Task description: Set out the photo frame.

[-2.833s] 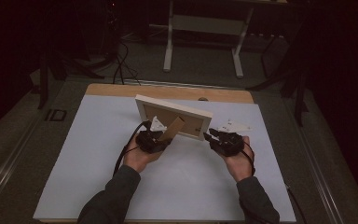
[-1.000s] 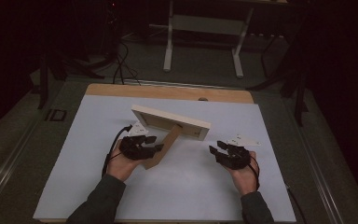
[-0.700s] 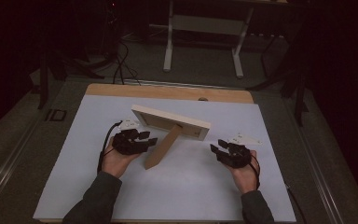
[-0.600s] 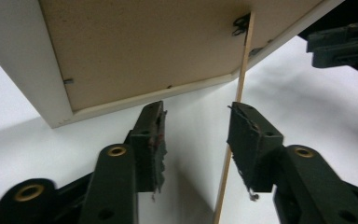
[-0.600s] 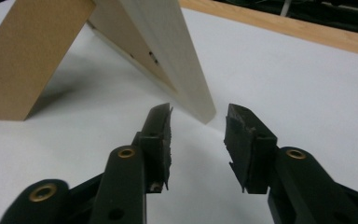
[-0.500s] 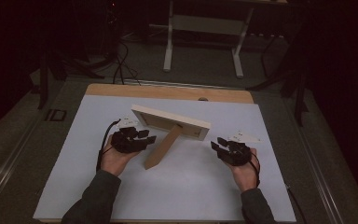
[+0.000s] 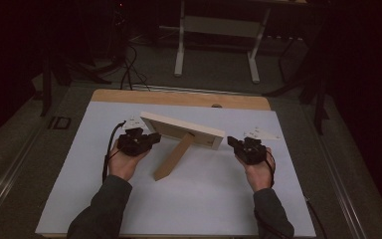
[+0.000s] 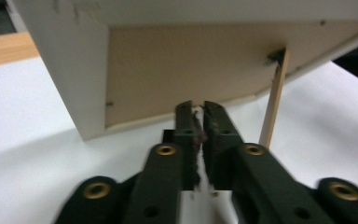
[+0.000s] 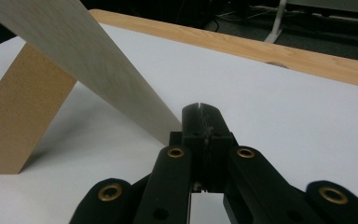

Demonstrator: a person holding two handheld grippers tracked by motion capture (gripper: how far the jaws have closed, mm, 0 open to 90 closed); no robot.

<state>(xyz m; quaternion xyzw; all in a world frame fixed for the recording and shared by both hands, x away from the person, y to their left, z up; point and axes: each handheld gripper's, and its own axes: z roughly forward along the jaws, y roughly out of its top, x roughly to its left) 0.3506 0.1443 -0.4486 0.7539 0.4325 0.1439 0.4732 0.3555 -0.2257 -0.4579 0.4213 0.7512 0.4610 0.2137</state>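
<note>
A pale wooden picture frame [image 7: 181, 130] stands tilted on the white mat, back toward me, propped by its brown easel leg [image 7: 173, 158]. My left gripper [image 7: 155, 138] sits just off the frame's left end. In the left gripper view its tips [image 8: 197, 108] point at the brown backing [image 8: 191, 60], with the leg [image 8: 274, 102] to the right. My right gripper [image 7: 231, 142] is by the frame's right end; in the right gripper view its tips [image 9: 199, 108] lie beside the frame's edge [image 9: 88, 56]. Both pairs of jaws have just been closing and are shut with nothing between them.
The white mat [image 7: 194, 199] covers a wooden table whose far edge [image 7: 179, 98] shows bare. Beyond it on the dark floor stand a white metal stand [image 7: 216, 30] and loose cables [image 7: 129, 69]. Small white pieces [image 7: 258, 133] lie near the right gripper.
My left hand has drawn left, away from the easel leg, and both hands rose a little. Both pairs of jaws have closed. The frame stands on its own, unmoved.
</note>
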